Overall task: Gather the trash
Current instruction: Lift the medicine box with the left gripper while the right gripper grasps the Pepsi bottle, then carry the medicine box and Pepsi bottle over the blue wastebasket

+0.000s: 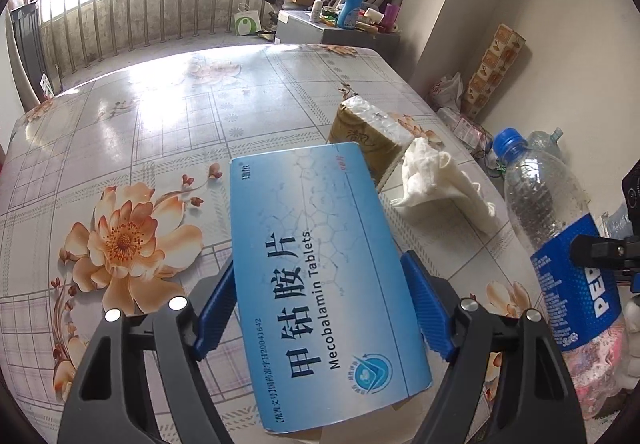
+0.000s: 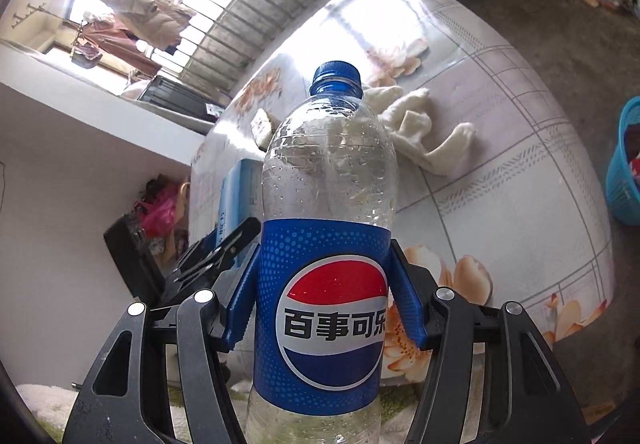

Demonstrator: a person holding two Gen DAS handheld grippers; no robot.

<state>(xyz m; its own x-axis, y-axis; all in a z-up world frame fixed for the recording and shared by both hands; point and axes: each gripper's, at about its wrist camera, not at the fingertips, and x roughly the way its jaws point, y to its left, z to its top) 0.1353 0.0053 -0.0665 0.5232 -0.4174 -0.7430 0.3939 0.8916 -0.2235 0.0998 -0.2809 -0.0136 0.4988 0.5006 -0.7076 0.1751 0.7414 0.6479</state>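
Both hands are loaded! The left gripper point(image 1: 316, 308) has its blue pads clamped on the long edges of a flat blue tablet box point(image 1: 320, 284), which fills the left wrist view from centre down to six o'clock, lifted clear of the flowered table point(image 1: 160, 132). The right gripper point(image 2: 322, 296) squeezes a clear cola bottle point(image 2: 326, 244) across its blue label, dead centre in the right wrist view, blue cap point(image 2: 337, 73) up at twelve o'clock.

How will they handle? The box looks like thin card, very light, probably empty, so it should crush if pinched hard; the grip across its width near the lower half seems sensible. The bottle appears empty apart from droplets inside, so light too, but smooth, round and springy. I'd judge the label band the best hold, since it gives the pads some bite.

More to collect, by the look of it: a crumpled white tissue point(image 1: 440, 184) lies at two o'clock of the box in the left view, with a wrapped brown packet point(image 1: 372, 132) just beyond it at one o'clock. A blue basket point(image 2: 626, 172) sits off the table at three o'clock in the right view, possibly the bin, though its contents are hard to read.

Hidden bits: the bottle's base is cut off at the lower edge, the box's near end too, and the window glare washes out the table's far side.
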